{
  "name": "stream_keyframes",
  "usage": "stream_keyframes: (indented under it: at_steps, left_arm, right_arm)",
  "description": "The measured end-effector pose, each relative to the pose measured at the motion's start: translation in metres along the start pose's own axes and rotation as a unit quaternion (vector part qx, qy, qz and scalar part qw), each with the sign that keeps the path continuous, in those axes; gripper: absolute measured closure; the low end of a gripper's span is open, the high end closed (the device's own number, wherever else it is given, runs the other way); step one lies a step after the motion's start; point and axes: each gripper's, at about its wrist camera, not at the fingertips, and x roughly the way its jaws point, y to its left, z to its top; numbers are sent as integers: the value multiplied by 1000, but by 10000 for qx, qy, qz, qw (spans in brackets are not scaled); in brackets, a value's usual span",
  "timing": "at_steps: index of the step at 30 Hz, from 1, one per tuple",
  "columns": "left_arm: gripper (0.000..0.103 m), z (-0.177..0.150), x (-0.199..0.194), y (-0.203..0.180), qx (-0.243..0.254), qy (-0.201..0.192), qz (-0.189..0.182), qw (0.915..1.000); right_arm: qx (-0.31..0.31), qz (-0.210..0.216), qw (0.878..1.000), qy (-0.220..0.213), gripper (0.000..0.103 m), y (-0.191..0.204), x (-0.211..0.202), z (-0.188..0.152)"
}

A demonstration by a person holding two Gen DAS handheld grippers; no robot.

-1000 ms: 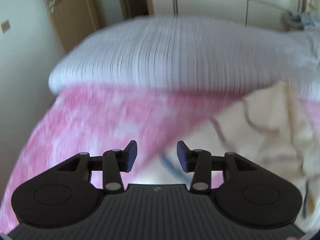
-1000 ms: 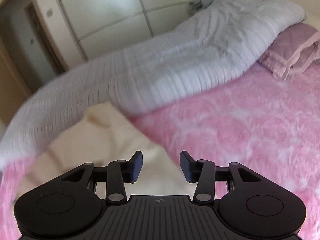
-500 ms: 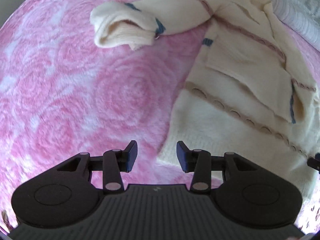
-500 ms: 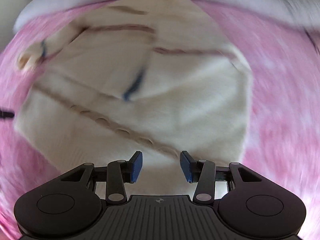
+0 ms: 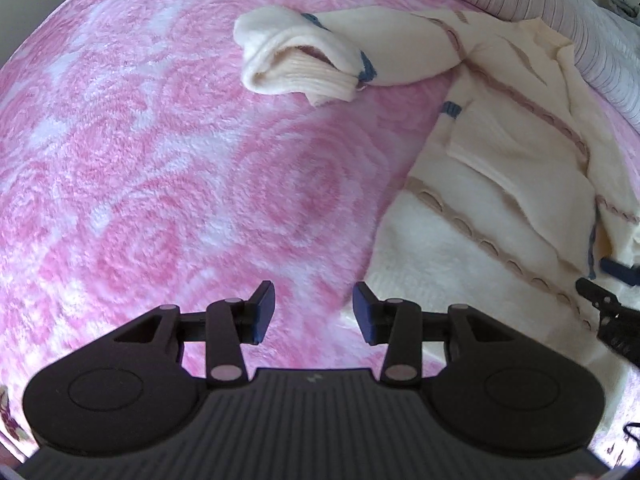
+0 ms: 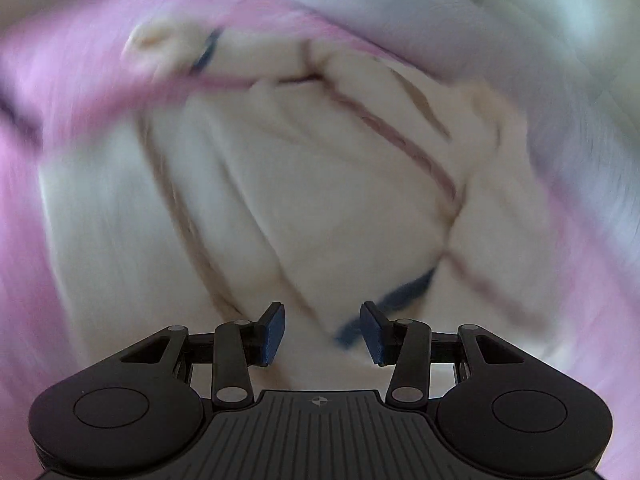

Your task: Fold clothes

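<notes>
Two views show the change: from the left wrist, the left gripper (image 5: 314, 312), jaws wide and empty, has dropped from facing the quilt to hover over the pink bed (image 5: 160, 168) by the cream sweater's (image 5: 500, 184) hem. From the right wrist, blurred, the right gripper (image 6: 322, 334), jaws wide, has closed in over the half-folded sweater's blue-trimmed cuff (image 6: 400, 294), likely lining up a grasp.

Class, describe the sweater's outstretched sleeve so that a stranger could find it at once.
Start at the pink rose-patterned blanket. On it lies a cream sweater; its sleeve reaches away from the body, alone on the pink, ending in a ribbed cuff beside a blue band.
</notes>
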Motion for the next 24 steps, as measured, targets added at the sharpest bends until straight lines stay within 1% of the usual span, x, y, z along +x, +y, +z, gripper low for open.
stream_keyframes:
  at_steps: [2,3,4,5,7,8,9,13,14,15,16,17,18,20,21,23,24]
  left_arm:
    - [65,0,-1,0,-14,-9,-7,10000]
    - [65,0,-1,-1,-21,-13,-10,10000]
    - [65,0,-1,-1,-25,-19,-11,10000]
    - [65,1,-1,-1,-26,-26,-5,10000]
    - [65,2,-1,0,-25,-40,8,10000]
    - [65,3,-1,1,-21,-48,15,10000]
    - [65,4,-1,2,-18,-57,23,10000]
    - [65,9,-1,7,-6,-92,56,9999]
    - [65,10,-1,7,-8,-97,56,9999]
    - [65,12,0,8,-13,-96,58,9999]
    - [65,13,0,8,-12,-98,59,9999]
    - [65,14,-1,8,-10,-105,57,9999]
    - [65,14,-2,7,-4,-118,49,9999]
    - [65,16,-5,5,11,-140,34,9999]
    - [65,17,-7,3,26,-145,22,9999]
    - [65,18,-11,1,57,-172,-18,9998]
    - [65,19,-12,-1,76,-180,-32,9998]
  right_arm:
    - [812,422,9958,25,57,-9,1,7]
    - [1922,824,9779,83,57,-24,4,4]
    - [2963,1120,9484,97,57,-36,11,-2]
    - [3955,1394,9078,108,57,-49,18,-9]
    - [5300,1589,8330,11,57,-61,30,-25]
    - [5903,1550,7922,-16,57,-64,38,-35]
    - [6463,1504,7481,-46,57,-66,45,-44]
    - [7573,1517,6338,-429,58,-69,65,-67]
    - [7532,1478,6397,-419,60,-72,66,-66]
    - [7490,1438,6455,-408,86,-75,67,-64]
    - [7448,1399,6513,-398,95,-77,68,-63]
    - [7393,1354,6584,-390,98,-81,68,-61]
    - [7116,1216,6907,-420,101,-94,48,-54]
    - [6519,932,7510,-478,101,-121,8,-42]
    - [6200,788,7790,-506,101,-134,-12,-36]
    - [5527,494,8301,-558,101,-161,-52,-23]
    - [5173,345,8531,-583,101,-174,-72,-17]
